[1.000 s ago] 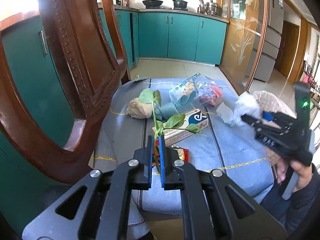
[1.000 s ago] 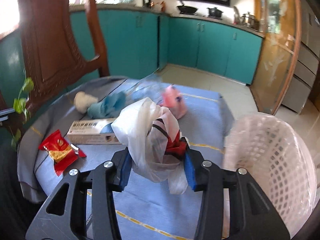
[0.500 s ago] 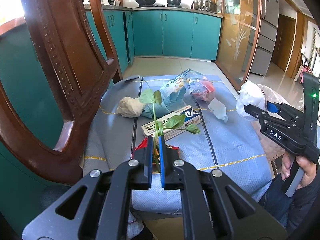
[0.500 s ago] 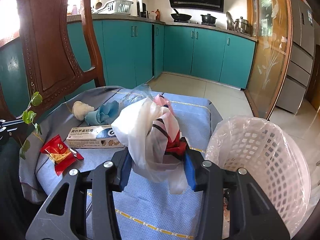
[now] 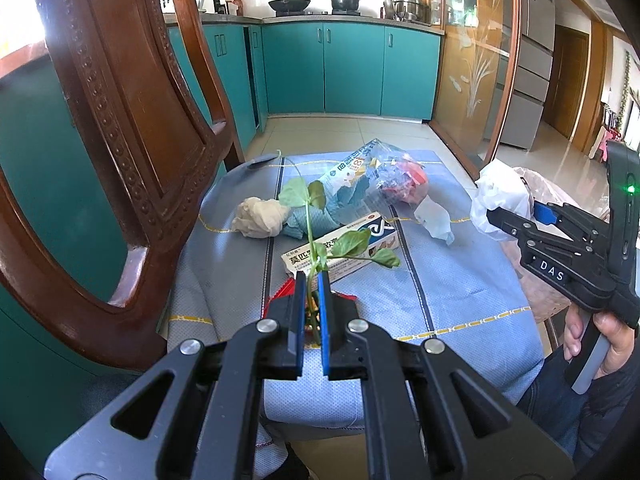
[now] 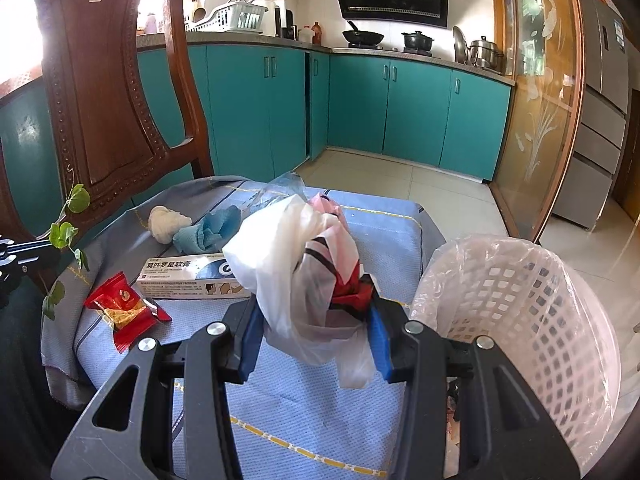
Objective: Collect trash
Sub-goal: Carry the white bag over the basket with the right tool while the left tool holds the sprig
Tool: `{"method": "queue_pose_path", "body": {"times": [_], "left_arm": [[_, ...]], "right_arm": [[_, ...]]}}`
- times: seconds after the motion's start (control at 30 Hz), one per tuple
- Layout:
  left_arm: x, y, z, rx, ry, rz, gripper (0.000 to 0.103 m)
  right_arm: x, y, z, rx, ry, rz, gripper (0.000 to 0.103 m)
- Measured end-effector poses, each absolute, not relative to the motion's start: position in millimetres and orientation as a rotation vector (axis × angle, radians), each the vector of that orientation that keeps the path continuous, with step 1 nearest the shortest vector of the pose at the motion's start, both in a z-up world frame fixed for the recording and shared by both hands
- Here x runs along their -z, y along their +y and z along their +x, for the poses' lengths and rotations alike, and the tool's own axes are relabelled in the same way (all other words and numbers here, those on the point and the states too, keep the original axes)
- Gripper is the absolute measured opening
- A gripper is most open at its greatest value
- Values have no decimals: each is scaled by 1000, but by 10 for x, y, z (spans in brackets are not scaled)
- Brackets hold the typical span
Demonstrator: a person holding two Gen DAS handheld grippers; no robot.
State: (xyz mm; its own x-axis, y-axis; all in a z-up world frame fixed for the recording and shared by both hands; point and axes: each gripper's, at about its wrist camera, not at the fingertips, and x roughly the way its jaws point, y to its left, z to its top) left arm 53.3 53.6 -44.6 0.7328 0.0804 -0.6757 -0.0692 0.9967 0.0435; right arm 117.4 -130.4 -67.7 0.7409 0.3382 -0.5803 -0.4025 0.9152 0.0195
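The left gripper (image 5: 313, 280) was closed on the thin stem of a leafy sprig (image 5: 316, 240), its blue pads pinching the stem near the tips, with the leaves standing up above the table. The right gripper (image 6: 316, 316) was partly open and clamped on a crumpled white plastic bag (image 6: 288, 264) with red and black print, which bulged above the pads and hung below them. That bag was held above the blue tablecloth (image 6: 304, 408), just beside the white mesh basket (image 6: 520, 320) lined with clear plastic. On the cloth lay a red snack wrapper (image 6: 120, 308), a long ointment box (image 6: 188, 276), a blue crumpled tissue (image 6: 208, 232) and a white wad (image 6: 164, 220). A carved wooden chair (image 6: 104, 92) stood at the table's far left side.
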Motion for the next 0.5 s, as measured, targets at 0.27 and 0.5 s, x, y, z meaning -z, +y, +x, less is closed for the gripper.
{"method": "queue_pose_path", "body": {"times": [0.27, 0.5], "left_arm": [[443, 521, 537, -76, 746, 19, 7], [445, 519, 542, -76, 747, 19, 7]], "right_arm": [[679, -1294, 1169, -409, 616, -114, 45], [683, -1290, 1170, -411, 616, -116, 45]]}}
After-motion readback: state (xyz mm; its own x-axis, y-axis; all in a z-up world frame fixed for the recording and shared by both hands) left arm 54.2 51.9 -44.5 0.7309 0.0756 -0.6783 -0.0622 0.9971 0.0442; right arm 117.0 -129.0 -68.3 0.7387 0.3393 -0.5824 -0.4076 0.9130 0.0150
